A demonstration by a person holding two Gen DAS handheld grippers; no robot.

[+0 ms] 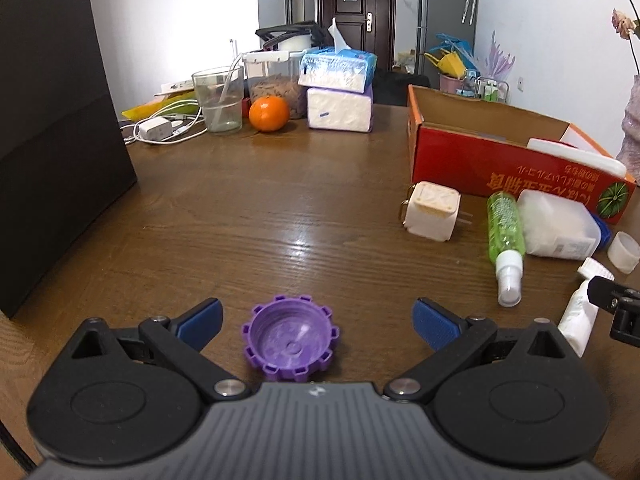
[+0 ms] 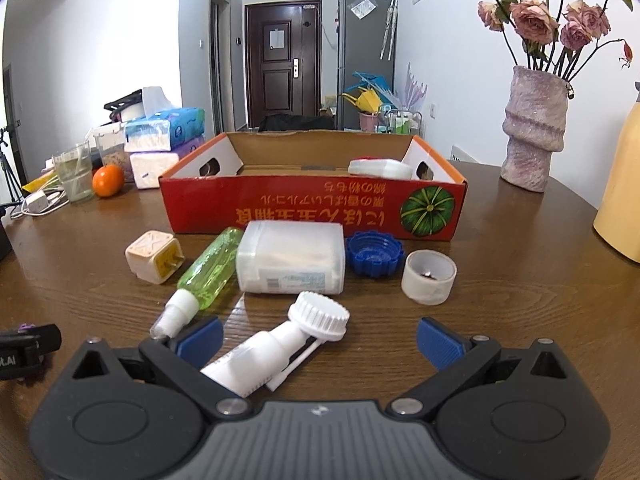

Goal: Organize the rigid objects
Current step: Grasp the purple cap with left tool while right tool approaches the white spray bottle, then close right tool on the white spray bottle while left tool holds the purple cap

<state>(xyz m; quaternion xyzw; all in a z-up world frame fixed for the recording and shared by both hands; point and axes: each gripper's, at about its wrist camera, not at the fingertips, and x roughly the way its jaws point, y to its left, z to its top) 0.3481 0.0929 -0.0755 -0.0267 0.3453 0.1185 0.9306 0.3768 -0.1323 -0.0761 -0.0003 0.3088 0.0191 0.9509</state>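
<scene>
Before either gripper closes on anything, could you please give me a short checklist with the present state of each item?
1. Left gripper open around the purple cap: ok, the cap sits between the fingers with gaps on both sides.
2. Right gripper open: ok.
3. White tube centred for the right gripper: not ok, it lies at an angle close to the left finger.
4. Red box has room: ok, only one white container shows inside.
5. Path to the box free: not ok, the green spray bottle and the white tub lie in front.
</scene>
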